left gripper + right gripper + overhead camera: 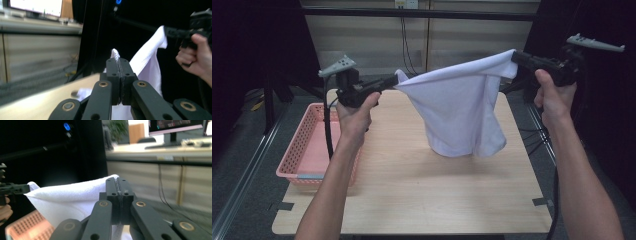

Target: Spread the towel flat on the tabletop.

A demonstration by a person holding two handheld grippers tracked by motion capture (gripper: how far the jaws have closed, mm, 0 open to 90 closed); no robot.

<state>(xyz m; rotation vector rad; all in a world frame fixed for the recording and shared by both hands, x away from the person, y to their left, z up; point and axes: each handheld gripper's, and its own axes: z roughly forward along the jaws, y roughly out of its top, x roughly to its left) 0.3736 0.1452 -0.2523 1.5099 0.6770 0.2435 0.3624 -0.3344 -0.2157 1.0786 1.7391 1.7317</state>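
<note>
White cloth [459, 107] hangs stretched side to side above the table [412, 190], top edge roughly level, slightly higher at the right, loose end pointing down. Left gripper [393, 81] clamped on its left corner, right gripper [515, 57] clamped on its right corner.

Cloth [462, 105] hangs stretched between left gripper [393, 82] and right gripper [516, 59], both clamped on its top corners; it curtains the air over the far middle of the worktop [412, 190], hem just above the surface. No straight passage between the two hands at that height. Near half of worktop bare, open from the front and from above. Basket [304, 145] blocks the left edge, below the left forearm. Dark frame posts flank both sides; rail [412, 12] crosses behind, above the cloth.
</note>
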